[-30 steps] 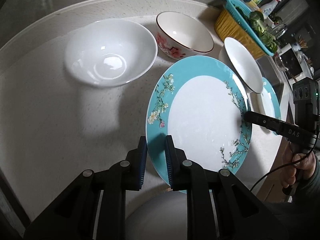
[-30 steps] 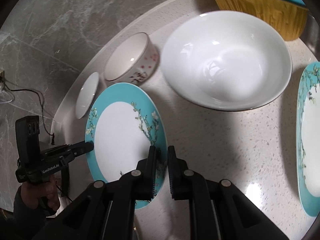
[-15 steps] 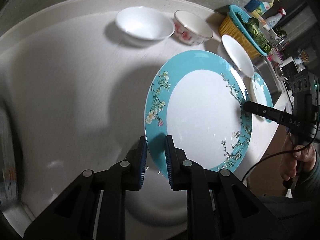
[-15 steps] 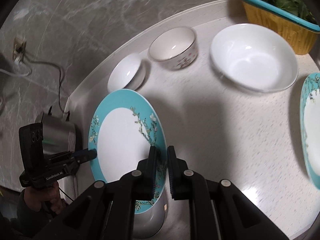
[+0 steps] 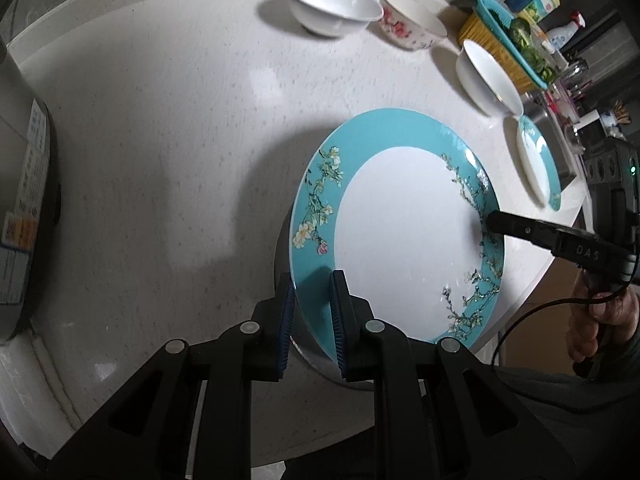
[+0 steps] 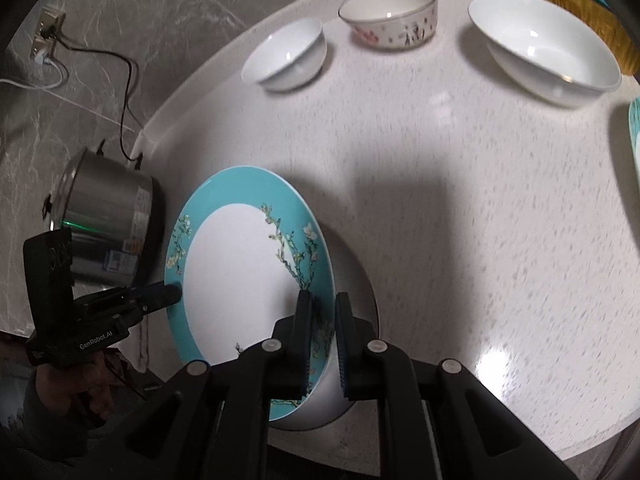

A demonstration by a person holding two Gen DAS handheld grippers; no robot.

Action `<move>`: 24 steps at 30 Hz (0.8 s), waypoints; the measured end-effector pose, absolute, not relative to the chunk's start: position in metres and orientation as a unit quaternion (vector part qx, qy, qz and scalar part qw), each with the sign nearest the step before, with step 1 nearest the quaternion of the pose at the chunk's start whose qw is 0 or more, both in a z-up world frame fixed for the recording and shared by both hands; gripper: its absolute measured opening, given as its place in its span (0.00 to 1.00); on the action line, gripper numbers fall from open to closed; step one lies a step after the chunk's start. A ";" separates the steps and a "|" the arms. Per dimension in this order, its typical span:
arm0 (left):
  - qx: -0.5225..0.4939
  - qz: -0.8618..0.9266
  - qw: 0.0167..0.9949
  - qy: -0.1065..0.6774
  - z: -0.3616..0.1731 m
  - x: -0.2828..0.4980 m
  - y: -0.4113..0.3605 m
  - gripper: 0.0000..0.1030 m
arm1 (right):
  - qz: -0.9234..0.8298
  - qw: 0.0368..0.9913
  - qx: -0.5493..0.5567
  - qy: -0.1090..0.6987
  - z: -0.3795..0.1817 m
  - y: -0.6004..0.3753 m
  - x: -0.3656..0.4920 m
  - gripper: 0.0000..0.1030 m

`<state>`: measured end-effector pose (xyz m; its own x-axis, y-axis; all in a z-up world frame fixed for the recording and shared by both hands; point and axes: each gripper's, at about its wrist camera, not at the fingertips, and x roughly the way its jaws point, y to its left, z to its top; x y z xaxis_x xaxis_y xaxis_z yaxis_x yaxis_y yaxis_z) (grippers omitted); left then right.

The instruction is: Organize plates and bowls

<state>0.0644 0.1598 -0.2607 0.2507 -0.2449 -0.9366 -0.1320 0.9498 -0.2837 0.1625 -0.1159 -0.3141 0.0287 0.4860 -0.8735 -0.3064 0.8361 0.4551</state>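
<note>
Both your left gripper [image 5: 310, 316] and right gripper [image 6: 322, 344] are clamped on the teal plate's [image 5: 400, 232] opposite rims above the counter [image 5: 160, 120]; uneven pull could slip it.

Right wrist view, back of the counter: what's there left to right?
Steel cooker → small white bowl → floral bowl → large white bowl → yellow basket.

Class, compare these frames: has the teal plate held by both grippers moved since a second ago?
Yes. The teal plate has pulled back and up from the floral bowl, which it nearly touched before; both grippers grip it.
</note>
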 end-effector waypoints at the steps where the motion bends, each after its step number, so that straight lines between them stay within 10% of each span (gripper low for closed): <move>1: -0.152 -0.036 0.774 0.613 -0.264 0.061 0.159 0.15 | 0.275 0.714 0.066 0.640 -0.317 -0.115 0.160 0.13; 24: -0.099 -0.033 0.769 0.631 -0.294 0.047 0.131 0.16 | 0.247 0.746 -0.065 0.615 -0.328 -0.094 0.138 0.17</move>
<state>0.0466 0.1310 -0.2943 0.2015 -0.1751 -0.9637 -0.0743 0.9783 -0.1933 0.1381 -0.0935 -0.3275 0.1212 0.2885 -0.9498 -0.4479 0.8698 0.2071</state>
